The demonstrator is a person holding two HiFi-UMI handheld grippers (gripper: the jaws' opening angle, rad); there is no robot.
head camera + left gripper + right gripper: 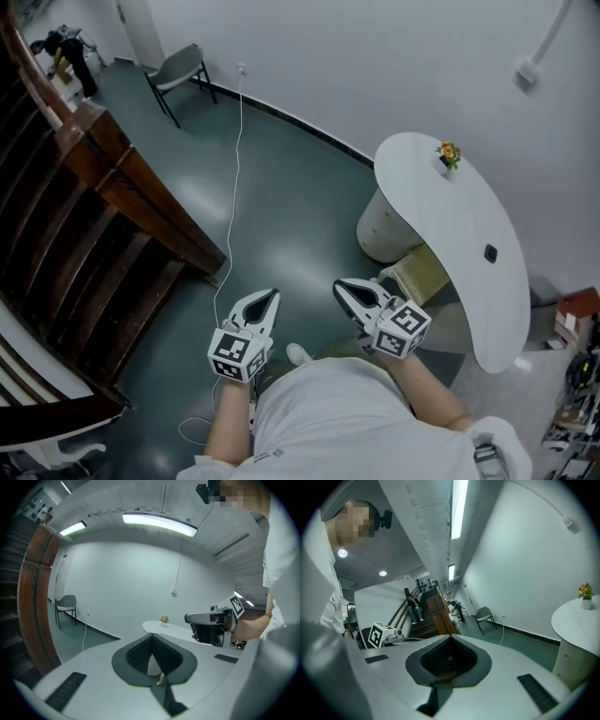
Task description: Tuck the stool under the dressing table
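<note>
The white dressing table with a curved top stands at the right, on a round cream base. The stool's beige seat shows beside that base, partly under the top's near edge. My left gripper and right gripper are held up in front of my chest, both shut and empty, above the green floor. The right gripper's tips sit a little left of the stool without touching it. In the left gripper view the shut jaws point toward the table, with the right gripper alongside. In the right gripper view the table is at the right edge.
A small flower pot and a dark object sit on the tabletop. A wooden stair railing runs along the left. A grey chair stands by the far wall, and a white cable trails across the floor.
</note>
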